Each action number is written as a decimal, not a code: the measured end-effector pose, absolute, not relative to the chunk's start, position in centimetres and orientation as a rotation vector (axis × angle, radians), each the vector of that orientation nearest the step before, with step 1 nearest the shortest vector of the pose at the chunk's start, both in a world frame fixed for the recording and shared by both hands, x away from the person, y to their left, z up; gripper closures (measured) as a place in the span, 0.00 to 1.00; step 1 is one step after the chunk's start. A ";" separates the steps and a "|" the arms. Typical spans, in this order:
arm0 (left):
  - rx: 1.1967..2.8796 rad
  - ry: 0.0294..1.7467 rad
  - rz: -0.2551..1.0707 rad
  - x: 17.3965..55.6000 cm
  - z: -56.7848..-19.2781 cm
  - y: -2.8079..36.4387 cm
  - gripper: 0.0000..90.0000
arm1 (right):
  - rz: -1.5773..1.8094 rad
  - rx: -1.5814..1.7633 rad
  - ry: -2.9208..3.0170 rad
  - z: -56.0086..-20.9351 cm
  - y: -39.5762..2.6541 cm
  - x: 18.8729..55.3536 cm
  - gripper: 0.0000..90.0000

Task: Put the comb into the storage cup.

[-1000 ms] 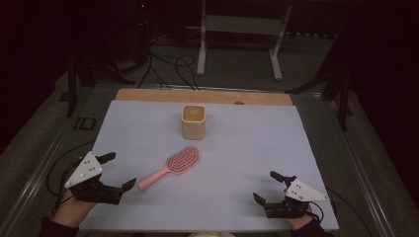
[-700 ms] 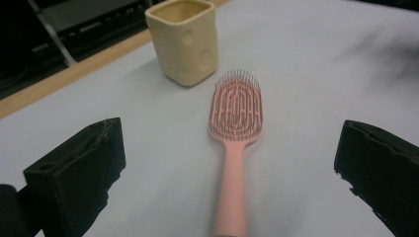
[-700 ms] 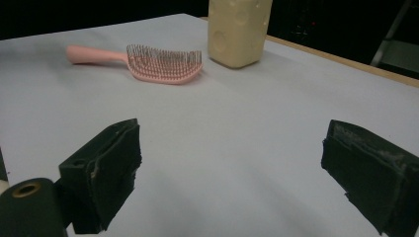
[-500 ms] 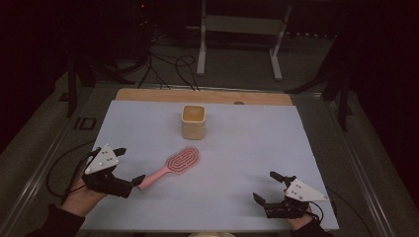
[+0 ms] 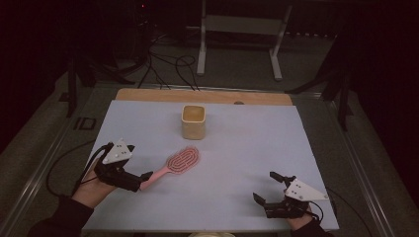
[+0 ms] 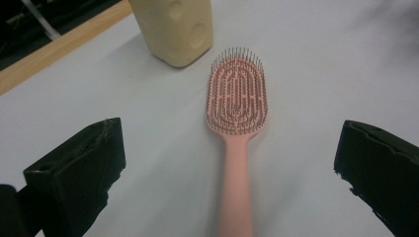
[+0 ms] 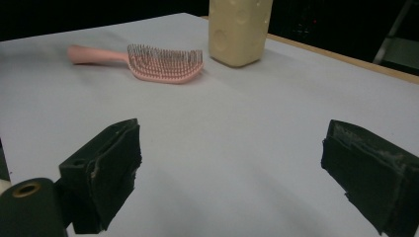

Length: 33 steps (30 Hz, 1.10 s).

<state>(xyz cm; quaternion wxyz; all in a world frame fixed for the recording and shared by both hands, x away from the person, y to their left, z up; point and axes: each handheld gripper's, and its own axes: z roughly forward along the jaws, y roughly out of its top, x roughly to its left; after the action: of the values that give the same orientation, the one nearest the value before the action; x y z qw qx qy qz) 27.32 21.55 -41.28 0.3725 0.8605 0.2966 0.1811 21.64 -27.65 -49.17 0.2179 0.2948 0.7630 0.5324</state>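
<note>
Your left claw [image 5: 139,179] gapes wide around the pink brush [image 5: 174,166] handle, not touching; the brush lies just before the cup [image 5: 193,121]. Your right claw [image 5: 267,187] stands apart, well right of the cup. No writing reads.

A cream-coloured square cup [image 5: 193,121] with round dimples in its walls stood upright near the far middle of the pale blue table mat [image 5: 247,148]. Beyond the mat ran a wooden strip [image 5: 148,95], with black cables [image 5: 168,64] on the floor.
</note>
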 end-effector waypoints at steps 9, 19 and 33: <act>2.286 0.770 0.430 28.3 -41.8 20.5 0.00 | 1.474 0.816 2.113 -49.2 -27.6 21.6 0.09; 2.374 0.777 0.362 29.6 -43.0 19.2 0.00 | 1.478 0.815 2.114 -49.2 -27.6 21.7 0.09; 2.487 0.794 0.275 30.9 -44.5 18.0 0.00 | 1.481 0.815 2.114 -49.2 -27.7 21.7 0.09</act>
<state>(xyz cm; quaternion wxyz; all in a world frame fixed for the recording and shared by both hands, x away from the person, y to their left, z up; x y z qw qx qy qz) 30.92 18.02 -44.51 0.2556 0.9160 0.2923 0.1012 21.66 -27.67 -49.20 0.2157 0.2941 0.7625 0.5344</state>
